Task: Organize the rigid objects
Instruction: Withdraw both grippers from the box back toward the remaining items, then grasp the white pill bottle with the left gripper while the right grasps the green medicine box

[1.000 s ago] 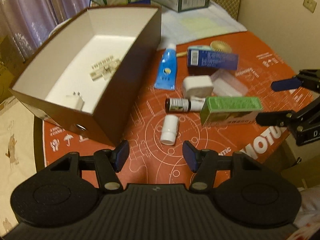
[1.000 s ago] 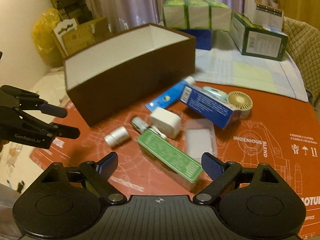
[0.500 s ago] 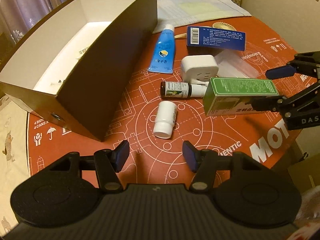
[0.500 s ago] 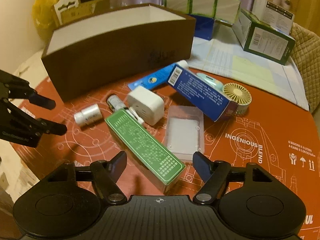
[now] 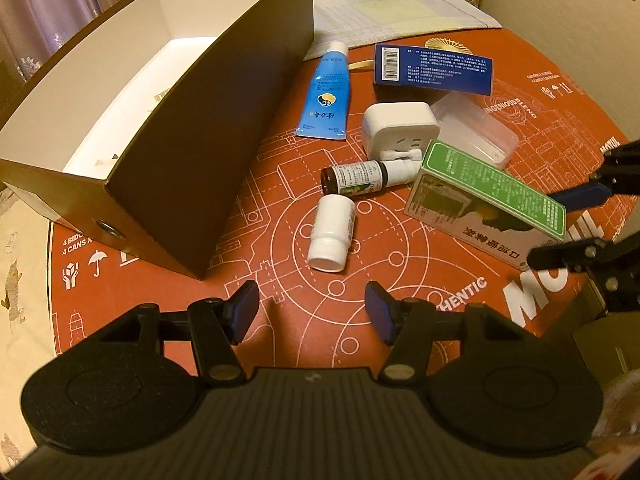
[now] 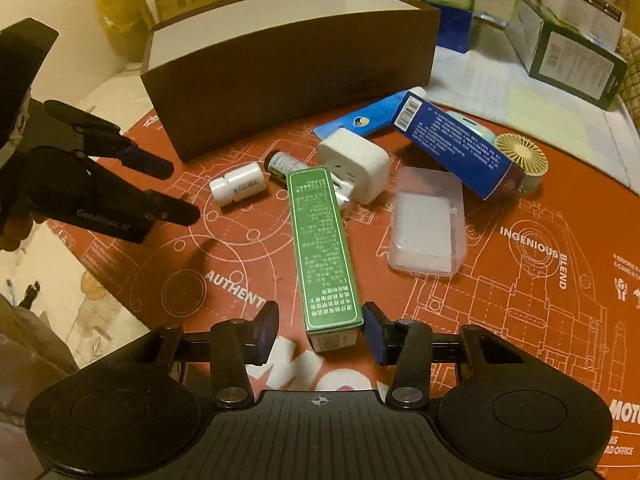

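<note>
Green carton [image 6: 322,248] lies lengthwise on the orange mat [image 6: 520,320], its near end between our closing right gripper [image 6: 320,330] (left gripper [image 5: 312,312] idle, empty), so we should square both pads before lifting toward the brown box [image 6: 288,64]

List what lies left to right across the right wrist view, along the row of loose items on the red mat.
left gripper → white bottle → green box → clear plastic case → small round fan
</note>
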### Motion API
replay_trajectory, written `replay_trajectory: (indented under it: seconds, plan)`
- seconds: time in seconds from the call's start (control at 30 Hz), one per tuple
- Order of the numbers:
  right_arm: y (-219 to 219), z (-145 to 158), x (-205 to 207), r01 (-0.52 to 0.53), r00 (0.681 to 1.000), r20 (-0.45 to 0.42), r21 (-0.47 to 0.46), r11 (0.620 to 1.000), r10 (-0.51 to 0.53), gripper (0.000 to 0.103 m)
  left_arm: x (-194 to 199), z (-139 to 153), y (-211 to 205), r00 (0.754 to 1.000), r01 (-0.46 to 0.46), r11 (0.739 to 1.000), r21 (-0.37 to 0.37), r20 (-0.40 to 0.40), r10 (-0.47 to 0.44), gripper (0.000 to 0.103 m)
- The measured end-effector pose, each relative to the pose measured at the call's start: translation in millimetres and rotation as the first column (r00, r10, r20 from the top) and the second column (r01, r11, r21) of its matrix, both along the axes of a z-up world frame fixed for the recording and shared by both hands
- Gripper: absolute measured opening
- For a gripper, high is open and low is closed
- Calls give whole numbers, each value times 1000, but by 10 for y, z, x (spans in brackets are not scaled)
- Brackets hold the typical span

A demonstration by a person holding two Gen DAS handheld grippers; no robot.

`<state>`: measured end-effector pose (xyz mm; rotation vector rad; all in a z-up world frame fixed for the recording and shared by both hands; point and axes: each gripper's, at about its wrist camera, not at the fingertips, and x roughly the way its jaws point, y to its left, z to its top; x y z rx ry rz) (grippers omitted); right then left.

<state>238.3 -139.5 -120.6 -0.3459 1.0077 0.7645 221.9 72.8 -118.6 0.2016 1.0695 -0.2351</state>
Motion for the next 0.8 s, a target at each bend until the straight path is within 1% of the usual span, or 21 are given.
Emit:
replay_trajectory:
  seconds: [0.17, 0.3, 0.4, 0.43, 0.47, 0.53, 0.7, 0.8]
  plan:
    - [135, -2, 69, 33, 999, 41, -5, 999, -32, 44, 8, -9, 14, 1000, 8, 1000, 1, 6, -8, 54]
    - [266, -21, 106, 31, 998, 51, -6, 999, -31, 44, 15, 1, 5, 1000, 19, 1000, -4, 18, -19, 54]
    - [365, -51, 117, 54, 996, 66, -22, 998, -52, 44, 30, 1, -15, 999, 26, 1000, -6, 28, -26, 54]
    - [385, -57, 127, 67, 996, 67, -23, 998, -65, 42, 36, 1, -21, 999, 28, 1000, -7, 29, -28, 53]
    - [394, -62, 129, 81, 995, 67, -23, 996, -79, 35, 41, 0, -24, 999, 30, 1000, -9, 31, -30, 52]
    - [399, -63, 136, 107, 993, 56, -24, 994, -105, 27, 55, 1, -35, 999, 34, 999, -11, 36, -34, 52]
    - [359, -44, 91, 196, 980, 35, -27, 980, -195, 27, 87, -11, -47, 998, 52, 999, -11, 48, -51, 52]
    - [295, -36, 81, 265, 964, 26, -29, 964, -264, 27, 132, -27, -62, 996, 66, 998, -11, 57, -65, 52]
